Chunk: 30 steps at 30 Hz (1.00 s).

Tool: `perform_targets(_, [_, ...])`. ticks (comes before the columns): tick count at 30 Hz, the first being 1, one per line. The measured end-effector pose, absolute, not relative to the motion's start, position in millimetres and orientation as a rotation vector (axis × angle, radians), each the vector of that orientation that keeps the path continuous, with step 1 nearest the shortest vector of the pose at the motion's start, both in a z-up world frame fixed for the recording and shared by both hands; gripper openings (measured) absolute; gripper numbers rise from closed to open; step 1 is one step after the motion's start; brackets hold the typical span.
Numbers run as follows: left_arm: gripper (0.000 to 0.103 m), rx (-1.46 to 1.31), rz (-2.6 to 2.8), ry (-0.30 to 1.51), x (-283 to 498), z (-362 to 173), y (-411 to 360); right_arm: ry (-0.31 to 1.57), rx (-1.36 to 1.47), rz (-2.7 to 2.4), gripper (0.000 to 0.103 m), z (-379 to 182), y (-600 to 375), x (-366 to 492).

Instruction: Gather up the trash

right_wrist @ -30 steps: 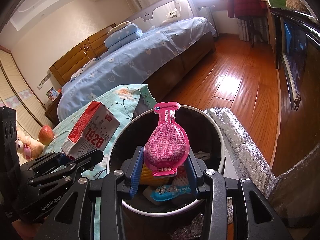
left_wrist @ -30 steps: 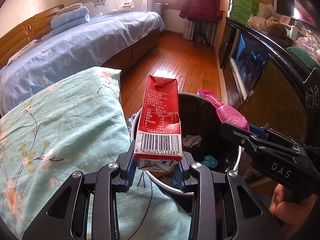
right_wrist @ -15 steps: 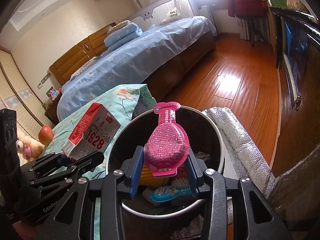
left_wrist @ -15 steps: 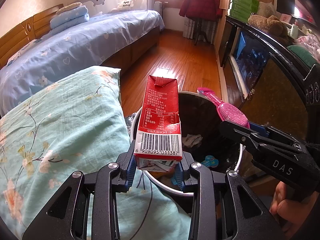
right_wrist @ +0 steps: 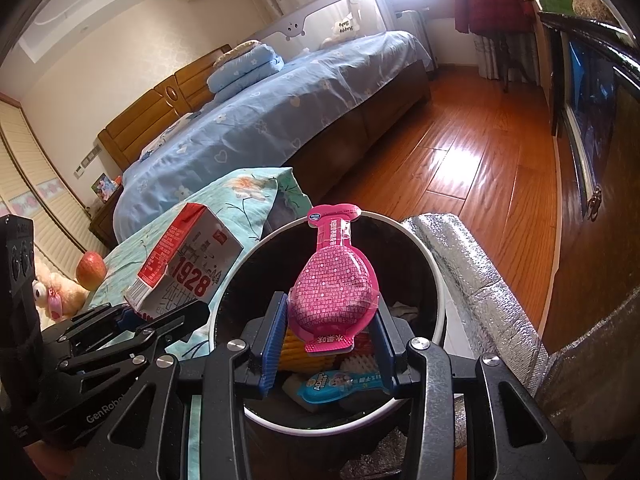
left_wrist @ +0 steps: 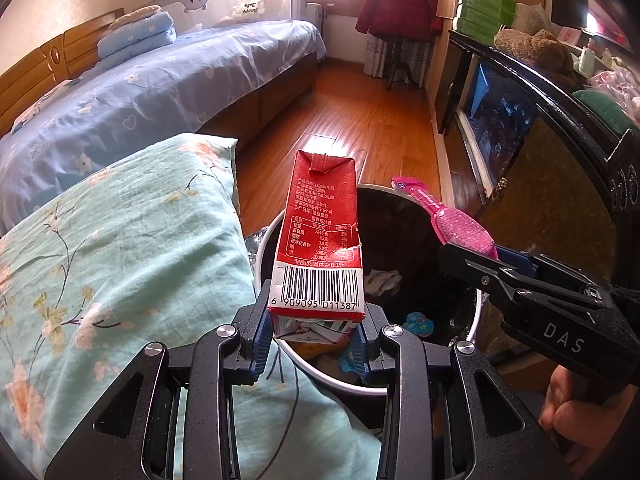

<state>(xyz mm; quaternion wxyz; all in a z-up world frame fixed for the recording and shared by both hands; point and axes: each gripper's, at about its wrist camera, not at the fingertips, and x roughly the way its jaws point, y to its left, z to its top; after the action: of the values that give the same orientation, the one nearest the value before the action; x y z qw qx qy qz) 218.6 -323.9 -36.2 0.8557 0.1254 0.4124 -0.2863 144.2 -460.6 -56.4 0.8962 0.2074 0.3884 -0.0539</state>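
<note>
- The left hand-held gripper (left_wrist: 312, 338) is clamped on the bottom end of a red milk carton (left_wrist: 320, 240), so the carton's far end juts out over the near-left rim of the trash bin (left_wrist: 267, 240)
- The right hand-held gripper (right_wrist: 326, 344) is clamped on the wide base of a pink pouch (right_wrist: 334, 288), neck pointing away, directly above the bin's dark opening
- Both items sit over the bin rather than beside it, probably so they fall inside once the fingers part
- Wrappers and a blue packet (right_wrist: 340, 386) already lie in the bin
- The carton is near the floral pillow (left_wrist: 120, 248) at the left, so it looks likelier to catch the rim than the pouch
</note>
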Motion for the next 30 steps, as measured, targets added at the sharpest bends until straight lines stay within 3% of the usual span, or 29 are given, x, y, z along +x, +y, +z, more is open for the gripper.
perform_targets(19, [0.033,0.251,-0.611,0.879,217,-37,-327,0.806,0.431,-0.113,0.043,-53,-465,147])
perform_targets(21, [0.050,0.238,-0.607,0.888,218,-36,-323,0.805,0.452,-0.111,0.045,-53,-467,147])
perform_targets(23, [0.060,0.226,-0.599,0.877,214,-34,-316,0.803,0.478,-0.108,0.052,-54,-470,146])
perform_targets(30, [0.067,0.149,-0.549,0.856,197,-27,-271,0.767,0.491,-0.113,0.070,-41,-462,133])
